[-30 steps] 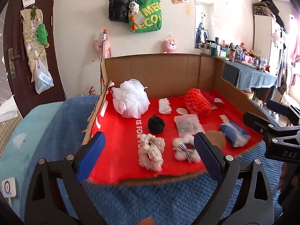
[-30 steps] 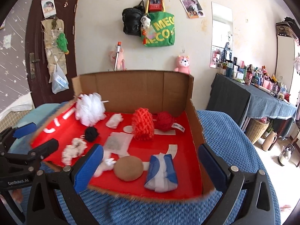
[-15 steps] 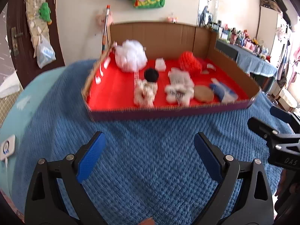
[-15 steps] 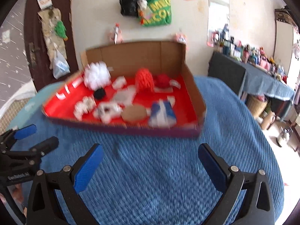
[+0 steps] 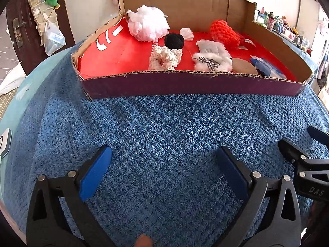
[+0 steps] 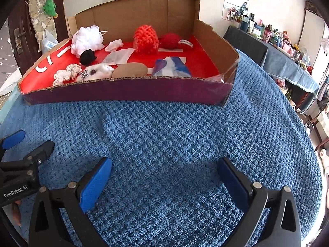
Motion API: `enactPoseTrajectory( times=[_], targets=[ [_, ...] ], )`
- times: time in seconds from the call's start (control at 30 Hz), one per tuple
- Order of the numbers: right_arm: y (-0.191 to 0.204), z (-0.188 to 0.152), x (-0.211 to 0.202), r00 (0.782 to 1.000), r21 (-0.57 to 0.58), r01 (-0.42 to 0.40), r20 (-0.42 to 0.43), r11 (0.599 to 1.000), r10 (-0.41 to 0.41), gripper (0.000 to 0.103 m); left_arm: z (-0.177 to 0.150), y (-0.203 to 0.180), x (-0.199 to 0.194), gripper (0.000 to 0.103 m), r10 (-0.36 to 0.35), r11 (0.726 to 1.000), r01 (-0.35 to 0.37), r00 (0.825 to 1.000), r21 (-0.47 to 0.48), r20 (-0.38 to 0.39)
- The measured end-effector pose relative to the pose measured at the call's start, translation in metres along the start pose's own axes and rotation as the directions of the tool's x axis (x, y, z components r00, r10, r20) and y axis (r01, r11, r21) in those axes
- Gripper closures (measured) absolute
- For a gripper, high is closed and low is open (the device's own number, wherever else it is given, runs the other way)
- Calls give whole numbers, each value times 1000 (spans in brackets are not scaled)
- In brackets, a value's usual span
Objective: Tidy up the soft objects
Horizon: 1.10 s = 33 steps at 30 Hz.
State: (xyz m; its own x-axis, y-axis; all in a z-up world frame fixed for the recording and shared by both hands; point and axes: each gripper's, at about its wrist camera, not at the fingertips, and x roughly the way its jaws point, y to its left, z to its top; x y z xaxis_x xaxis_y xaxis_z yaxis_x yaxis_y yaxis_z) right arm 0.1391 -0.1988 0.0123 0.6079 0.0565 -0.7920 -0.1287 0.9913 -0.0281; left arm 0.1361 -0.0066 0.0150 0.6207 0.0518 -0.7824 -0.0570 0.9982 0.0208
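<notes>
A shallow cardboard tray [image 5: 185, 86] with a red floor sits on a blue towel [image 5: 164, 144]; it also shows in the right wrist view [image 6: 123, 92]. In it lie a white mesh puff [image 5: 147, 25], a black yarn ball [image 5: 174, 40], a cream knit piece [image 5: 165, 57], a white fluffy bow piece [image 5: 211, 61], an orange knit item [image 5: 224, 34], a tan pad [image 6: 130, 71] and a blue-white pack [image 6: 171, 68]. My left gripper [image 5: 164, 173] and my right gripper [image 6: 164, 181] are open and empty, low over the towel, well short of the tray.
The tray has tall cardboard walls at the back [image 6: 133, 10] and right [image 6: 216, 43]. A dark table with bottles [image 6: 277, 47] stands to the right. A door [image 5: 18, 26] is at the left. Bags hang on the wall behind.
Both grippers have pulled back from the tray's front edge and tipped down toward the towel. The tray now sits farther away. Both stay open and empty.
</notes>
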Motion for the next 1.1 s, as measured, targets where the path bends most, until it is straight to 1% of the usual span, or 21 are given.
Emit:
enactPoseTrajectory(
  times=[0.17,0.47,1.1],
  targets=[
    [-4,0,0,1000,23,-15,-3,1000,15,0,-1,-1,0,0,4,1000,-4,1000,0,2],
    [-2,5,4,1000,26,-12,-7,1000,12,0,0,1,0,0,-13,1000,13,1000,5,1],
    [-2,4,3,1000,25,-11,-6,1000,11,0,-1,1,0,0,-19,1000,19,1000,4,1]
  ],
)
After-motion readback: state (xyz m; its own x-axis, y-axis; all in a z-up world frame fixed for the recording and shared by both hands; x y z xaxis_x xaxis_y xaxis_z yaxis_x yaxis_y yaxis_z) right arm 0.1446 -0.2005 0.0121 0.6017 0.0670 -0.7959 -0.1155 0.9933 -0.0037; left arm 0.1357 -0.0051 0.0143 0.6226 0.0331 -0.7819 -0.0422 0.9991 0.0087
